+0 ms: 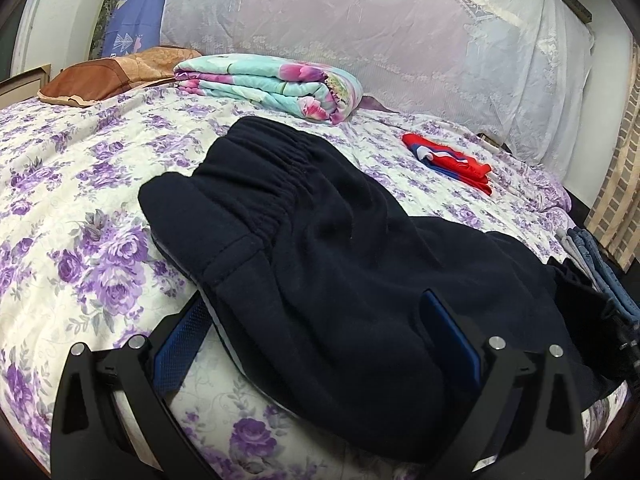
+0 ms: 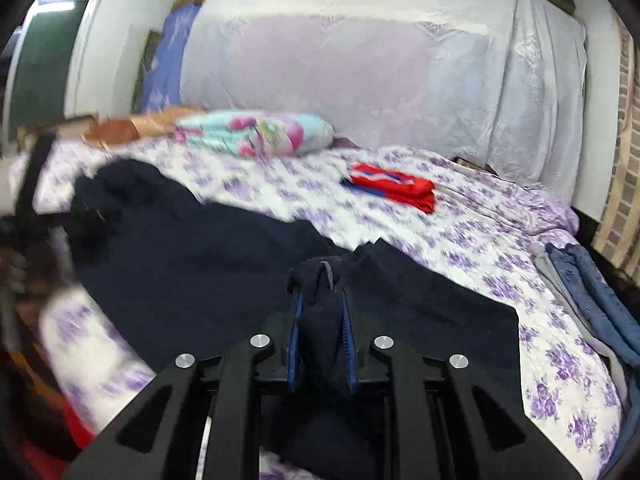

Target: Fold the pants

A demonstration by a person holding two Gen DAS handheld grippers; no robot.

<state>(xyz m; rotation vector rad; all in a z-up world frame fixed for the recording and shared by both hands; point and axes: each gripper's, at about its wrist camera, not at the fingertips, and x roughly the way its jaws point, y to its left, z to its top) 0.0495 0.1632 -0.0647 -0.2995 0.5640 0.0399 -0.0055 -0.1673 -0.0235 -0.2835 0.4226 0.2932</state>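
A bunch of the dark navy pants (image 2: 224, 264) is pinched in the right hand-held gripper (image 2: 322, 344). The left hand-held gripper (image 1: 320, 344) is spread wide around them. The pants are laid long across the flowery bed (image 1: 80, 184), waistband end nearer the left.

A: What lies on the bed's flowered sheet (image 1: 80, 184)?

B: A folded floral quilt (image 1: 272, 86) near the far edge, with a brown pillow (image 1: 100, 80) beside it toward the far left corner.

A: Anything else?

B: A folded red and blue garment (image 1: 448, 160) sits toward the far right; stacked jeans (image 2: 592, 300) rest on the right edge. A white lace cloth (image 1: 380, 28) hangs behind.
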